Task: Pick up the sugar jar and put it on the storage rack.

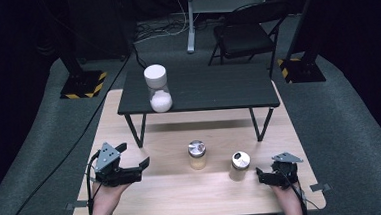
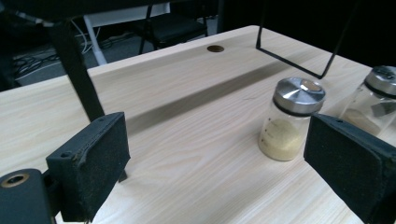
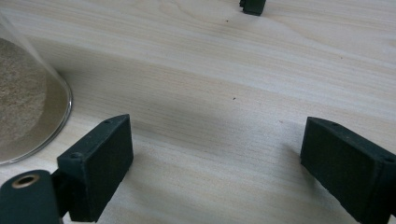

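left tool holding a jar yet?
No: in the left gripper view the left tool stands open over bare table, and the steel-lidded jar sits beyond its pads, untouched.

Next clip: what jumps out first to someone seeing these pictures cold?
Two small glass jars with silver lids stand on the pale wooden table: the middle jar and the right jar, both holding tan powder. The left gripper and the right gripper flank them low over the table, jaws open and empty. Behind, a white-capped jar of white powder stands on a black riser shelf.
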`<state>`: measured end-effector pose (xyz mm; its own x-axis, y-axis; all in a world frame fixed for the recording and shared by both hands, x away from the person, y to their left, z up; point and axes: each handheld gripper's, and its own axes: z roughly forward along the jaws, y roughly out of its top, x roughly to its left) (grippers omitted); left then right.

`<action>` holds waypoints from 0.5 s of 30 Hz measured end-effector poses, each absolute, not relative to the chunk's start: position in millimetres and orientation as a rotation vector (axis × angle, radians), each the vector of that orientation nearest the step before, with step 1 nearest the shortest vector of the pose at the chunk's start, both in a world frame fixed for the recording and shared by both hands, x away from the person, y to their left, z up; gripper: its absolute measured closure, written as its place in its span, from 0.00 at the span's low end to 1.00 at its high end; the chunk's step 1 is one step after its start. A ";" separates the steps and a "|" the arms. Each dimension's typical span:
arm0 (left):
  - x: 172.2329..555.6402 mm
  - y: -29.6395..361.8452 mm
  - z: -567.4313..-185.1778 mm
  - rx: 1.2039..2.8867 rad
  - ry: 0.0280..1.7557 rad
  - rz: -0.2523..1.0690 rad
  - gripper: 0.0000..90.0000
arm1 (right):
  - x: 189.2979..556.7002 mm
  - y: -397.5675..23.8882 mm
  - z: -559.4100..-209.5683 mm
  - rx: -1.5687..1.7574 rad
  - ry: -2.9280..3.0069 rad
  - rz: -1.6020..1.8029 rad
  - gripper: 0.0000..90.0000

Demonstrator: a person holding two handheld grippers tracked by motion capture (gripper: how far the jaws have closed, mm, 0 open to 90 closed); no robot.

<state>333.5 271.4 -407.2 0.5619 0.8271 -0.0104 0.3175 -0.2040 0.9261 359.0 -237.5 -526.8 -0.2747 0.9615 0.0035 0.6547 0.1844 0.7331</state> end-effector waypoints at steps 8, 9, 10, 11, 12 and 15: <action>334.7 272.3 -421.5 1.789 0.961 0.602 0.06 | 359.0 -237.5 -526.8 1.513 2.002 0.877 0.09; 334.9 272.2 -423.1 1.795 0.962 0.600 0.06 | 359.1 -237.6 -526.8 1.512 2.002 0.877 0.09; 335.0 272.4 -424.5 1.807 0.959 0.601 0.06 | 359.1 -237.6 -526.8 1.512 2.002 0.877 0.09; 335.1 272.4 -426.2 1.808 0.962 0.603 0.06 | 359.1 -237.6 -526.8 1.511 2.002 0.876 0.09; 335.4 272.8 -428.0 1.807 0.966 0.598 0.06 | 359.0 -237.5 -526.8 1.512 2.002 0.877 0.09; 336.4 273.9 -433.8 1.811 0.975 0.590 0.06 | 359.1 -237.6 -526.8 1.512 2.002 0.877 0.09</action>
